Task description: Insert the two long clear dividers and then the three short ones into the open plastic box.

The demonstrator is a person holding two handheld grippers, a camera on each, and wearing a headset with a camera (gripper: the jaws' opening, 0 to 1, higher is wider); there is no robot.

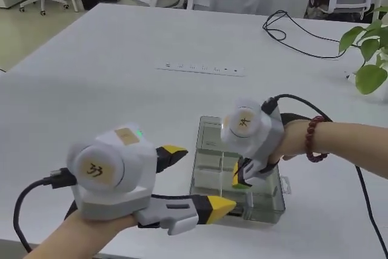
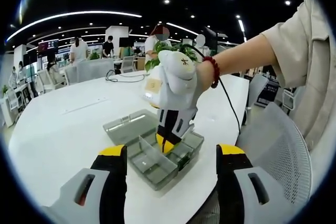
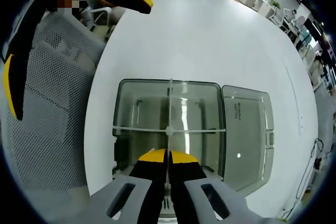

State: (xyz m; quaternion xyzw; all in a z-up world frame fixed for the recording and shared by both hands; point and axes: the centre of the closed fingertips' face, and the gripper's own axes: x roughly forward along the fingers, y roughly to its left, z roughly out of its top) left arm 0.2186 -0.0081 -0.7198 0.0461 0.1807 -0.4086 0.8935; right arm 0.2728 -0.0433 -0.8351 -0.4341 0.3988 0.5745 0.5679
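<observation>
An open clear plastic box (image 3: 123, 108) lies on the white table, its lid (image 3: 247, 129) folded flat beside it. Two clear dividers cross inside it: one (image 3: 136, 129) spans the box sideways, the other (image 3: 169, 103) runs away from my jaws. My right gripper (image 3: 168, 157) points down into the box and is shut on the near end of that second divider. In the head view the right gripper (image 1: 240, 178) stands over the box (image 1: 267, 211). My left gripper (image 1: 199, 177) is open and holds nothing, just left of the box. It faces the box (image 2: 152, 170) and the right gripper (image 2: 167, 142).
A white power strip (image 1: 200, 68) lies mid-table, and a black cable (image 1: 291, 28) loops at the back right. A green plant (image 1: 370, 47) leans in from the right edge. Office chairs stand beyond the table's far edge. The right gripper's cable (image 1: 370, 204) trails off right.
</observation>
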